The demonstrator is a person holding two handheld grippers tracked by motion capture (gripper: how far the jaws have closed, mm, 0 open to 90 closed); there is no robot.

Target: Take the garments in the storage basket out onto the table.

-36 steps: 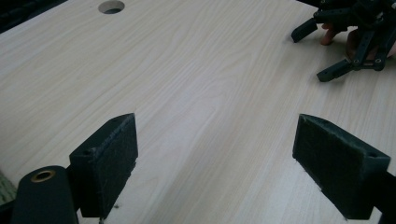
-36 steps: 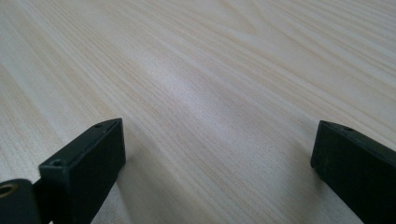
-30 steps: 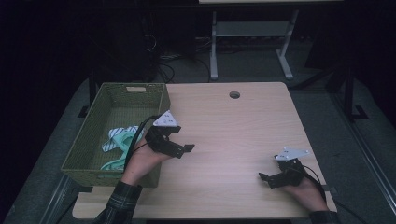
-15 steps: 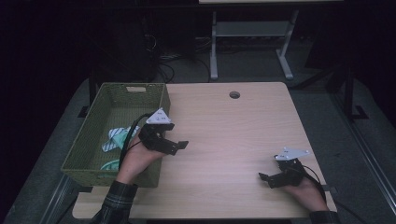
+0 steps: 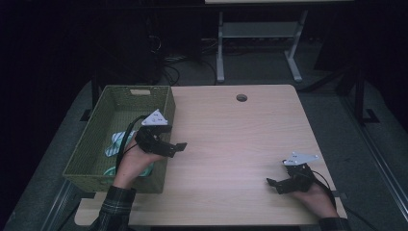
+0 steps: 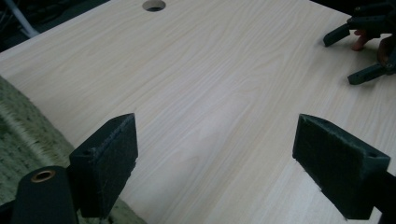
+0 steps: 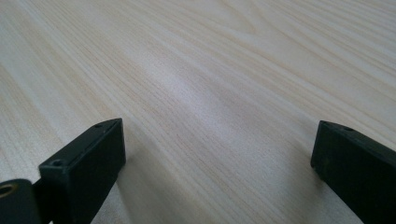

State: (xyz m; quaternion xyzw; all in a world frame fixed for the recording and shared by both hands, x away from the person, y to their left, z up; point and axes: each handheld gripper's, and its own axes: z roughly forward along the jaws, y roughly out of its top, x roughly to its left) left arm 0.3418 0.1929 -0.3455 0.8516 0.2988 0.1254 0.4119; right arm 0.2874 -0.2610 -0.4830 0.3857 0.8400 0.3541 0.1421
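Note:
My left gripper (image 5: 175,141) hovers open over the right rim of a green woven basket (image 5: 96,144), its jaws pointing right across the table. In the left gripper view its jaws (image 6: 217,135) stand wide apart over bare wood, with nothing between them. A white and green cloth (image 5: 117,143) lies inside the basket. My right gripper (image 5: 274,185) rests open near the table's front right corner, jaws pointing left. Seen in its own view, the right gripper (image 7: 215,135) has only bare tabletop between its fingers.
The light wooden table (image 5: 231,144) has a round cable hole (image 5: 241,97) near its far edge. The basket occupies the left side and overhangs the table's edge. A metal frame (image 5: 260,43) and cables stand on the dark floor behind.
My left gripper has drifted a little to the left, toward the basket, still open. The right gripper has stayed where it was.

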